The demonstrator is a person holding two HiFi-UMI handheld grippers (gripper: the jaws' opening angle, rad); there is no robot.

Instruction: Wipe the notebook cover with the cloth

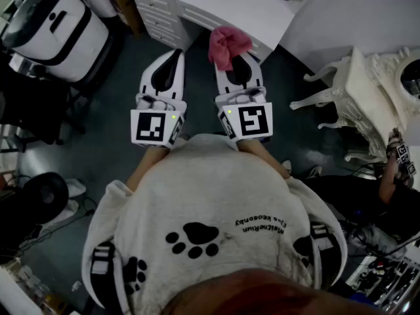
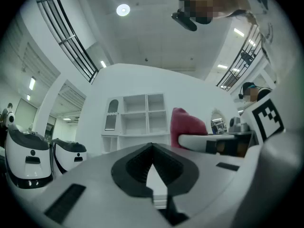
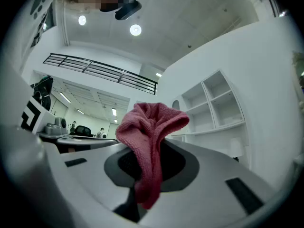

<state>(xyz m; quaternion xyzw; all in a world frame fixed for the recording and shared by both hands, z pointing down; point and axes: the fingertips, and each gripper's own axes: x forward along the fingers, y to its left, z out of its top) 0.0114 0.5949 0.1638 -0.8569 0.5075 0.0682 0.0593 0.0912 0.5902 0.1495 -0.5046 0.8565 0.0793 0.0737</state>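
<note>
Cloth [image 3: 149, 141]: pink, bunched. It is pinched in the right gripper [image 1: 241, 56], whose jaws are closed on its middle, with folds standing past the tips and a tail trailing back. It is held over dark floor, just near of the white desk [image 1: 262, 12]. Left gripper [image 2: 153, 167]: jaws together, nothing between them, and it sits just left of the right one. Both point far, away from the person. Sweatshirt [image 1: 210, 195]: black paw prints, with inverted lettering too small to read surely.

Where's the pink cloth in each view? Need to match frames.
Head view: cloth at top centre.
Left gripper view: right of centre.
Right gripper view: centre, pinched between the jaws.
Shared landmark: white shelves, in both gripper views only.
</note>
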